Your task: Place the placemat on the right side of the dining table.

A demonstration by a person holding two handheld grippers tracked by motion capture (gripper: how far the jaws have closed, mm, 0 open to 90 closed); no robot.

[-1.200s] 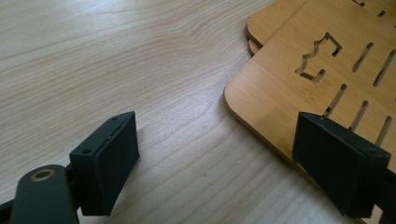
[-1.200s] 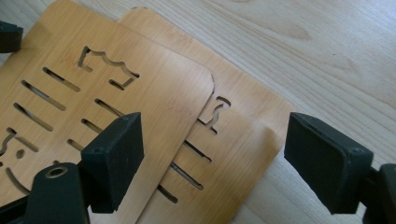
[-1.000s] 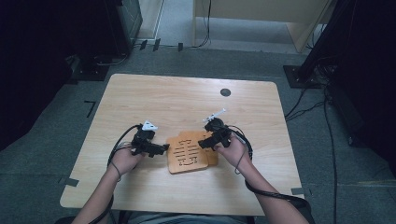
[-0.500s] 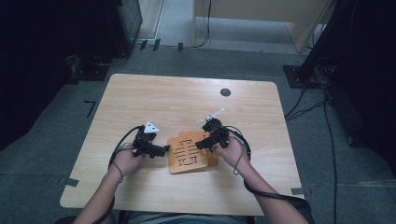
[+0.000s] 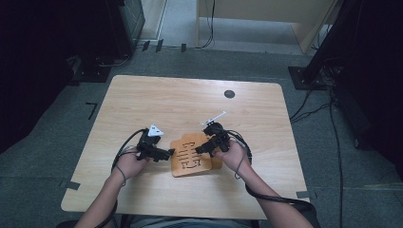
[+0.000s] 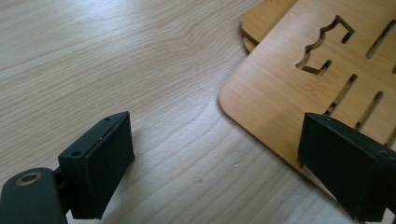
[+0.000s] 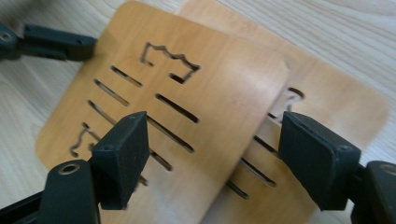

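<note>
Two thin wooden boards with cut slots lie stacked and fanned apart near the table's front edge; the upper board (image 5: 189,159) (image 7: 187,79) covers most of the lower board (image 7: 336,98) (image 6: 261,18). My left gripper (image 5: 167,153) (image 6: 224,168) stands open at the upper board's left edge, one jaw over the board (image 6: 289,88) and one over bare table. My right gripper (image 5: 202,148) (image 7: 219,161) hovers open over both boards. Its jaws have just been closing, with the upper board's edge between them and no pad pressing on it.
The wooden table (image 5: 190,104) has a dark round grommet (image 5: 229,94) at its far right. Cables trail from both grippers along the forearms. Dark equipment and floor cables surround the table.
The right hand has shifted slightly over the boards. The left hand and both boards stay where they were.
</note>
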